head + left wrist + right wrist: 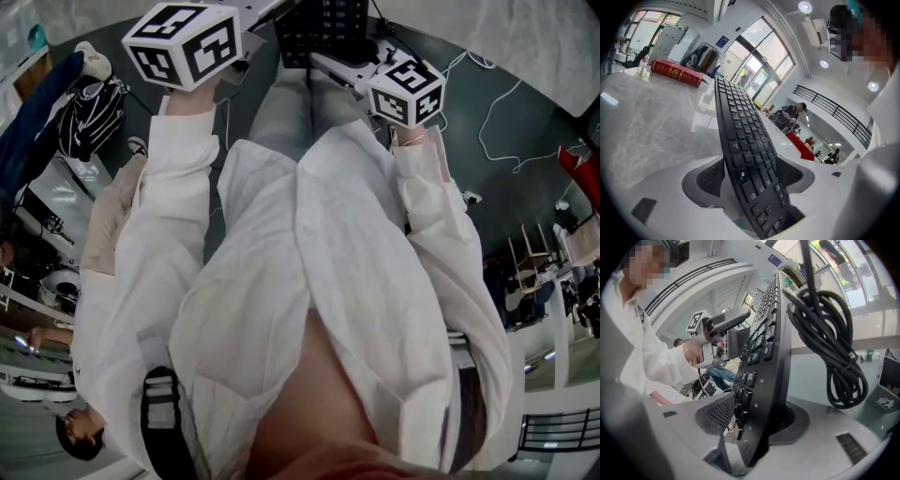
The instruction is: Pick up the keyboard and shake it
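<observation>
With the left gripper (751, 177) and right gripper (757, 417) each clamped on an end of the keyboard (740, 122), held aloft, we judge the lift done; next we shake it briskly without slackening either grip.

Matt black plastic keyboard (745, 154); glossy black coiled cable (824, 322); thin white cloth shirt (309, 281).

White long-slv shirt (309, 281), grey trousers (281, 103), b/w marker cubes (183, 42) on left gripper (751, 174) & right gripper (757, 416).
</observation>
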Demonstrator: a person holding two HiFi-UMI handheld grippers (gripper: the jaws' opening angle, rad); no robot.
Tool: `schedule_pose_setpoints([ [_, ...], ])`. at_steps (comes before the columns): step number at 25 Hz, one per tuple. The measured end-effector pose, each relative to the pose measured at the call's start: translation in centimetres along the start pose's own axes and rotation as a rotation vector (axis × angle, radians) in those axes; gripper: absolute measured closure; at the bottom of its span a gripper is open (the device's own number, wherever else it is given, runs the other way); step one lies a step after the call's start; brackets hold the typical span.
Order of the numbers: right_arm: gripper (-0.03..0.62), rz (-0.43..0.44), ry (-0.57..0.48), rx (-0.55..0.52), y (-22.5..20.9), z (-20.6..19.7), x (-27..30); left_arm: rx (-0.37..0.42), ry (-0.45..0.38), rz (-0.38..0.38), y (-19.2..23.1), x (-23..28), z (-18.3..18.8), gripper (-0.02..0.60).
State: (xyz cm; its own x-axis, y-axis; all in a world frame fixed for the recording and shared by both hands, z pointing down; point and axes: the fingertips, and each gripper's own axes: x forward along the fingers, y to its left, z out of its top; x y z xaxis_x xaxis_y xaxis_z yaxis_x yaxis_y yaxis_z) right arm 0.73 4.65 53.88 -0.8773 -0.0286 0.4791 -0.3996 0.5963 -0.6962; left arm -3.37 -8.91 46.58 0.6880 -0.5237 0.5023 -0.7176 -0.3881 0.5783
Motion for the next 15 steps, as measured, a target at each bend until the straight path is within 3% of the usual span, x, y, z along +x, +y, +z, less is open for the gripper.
schedule_pose_setpoints([
  [15, 0.395, 0.093, 0.056, 0.016, 0.79, 0.00, 0.77, 0.044, 0.040, -0.010, 0.69, -0.33, 0.02, 0.249],
])
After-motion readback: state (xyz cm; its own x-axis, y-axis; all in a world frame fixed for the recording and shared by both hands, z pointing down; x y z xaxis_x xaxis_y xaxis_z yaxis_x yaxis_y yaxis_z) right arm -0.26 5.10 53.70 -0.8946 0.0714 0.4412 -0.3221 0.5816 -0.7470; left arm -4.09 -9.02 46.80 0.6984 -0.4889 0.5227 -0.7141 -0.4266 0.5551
